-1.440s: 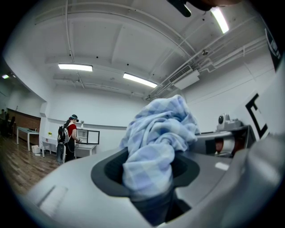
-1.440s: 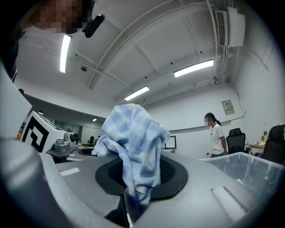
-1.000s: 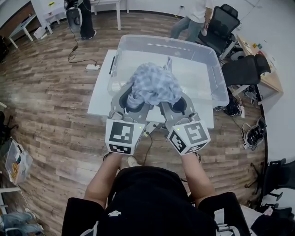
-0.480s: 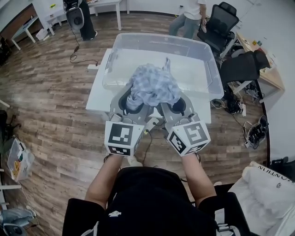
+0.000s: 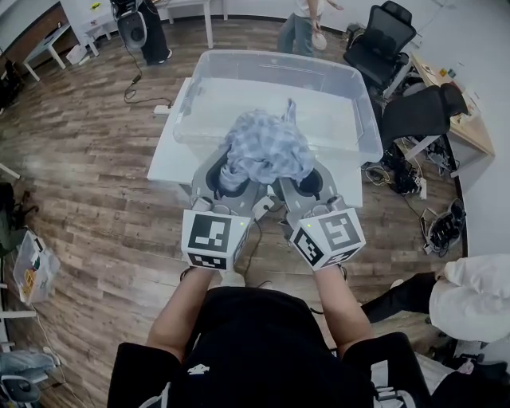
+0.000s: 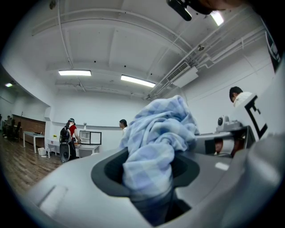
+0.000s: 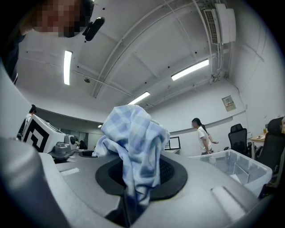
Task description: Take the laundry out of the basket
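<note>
A bunched blue-and-white checked cloth (image 5: 265, 149) hangs in the air between my two grippers, in front of the clear plastic basket (image 5: 360, 119) on the white table. My left gripper (image 5: 232, 177) is shut on the cloth's left part (image 6: 153, 147), which fills the gap of its jaws. My right gripper (image 5: 296, 179) is shut on the cloth's right part (image 7: 133, 147). Both grippers point level, side by side. The basket shows nothing inside that I can make out.
The white table (image 5: 167, 163) stands on a wooden floor. Black office chairs (image 5: 374, 48) and a desk (image 5: 458, 119) are at the right, cables (image 5: 430, 231) on the floor. People stand at the back (image 5: 303, 24); a person in white (image 5: 470, 299) is at the lower right.
The basket and table have slid away up the head view while the grippers keep the cloth between them. A person in white has come into the lower right.
</note>
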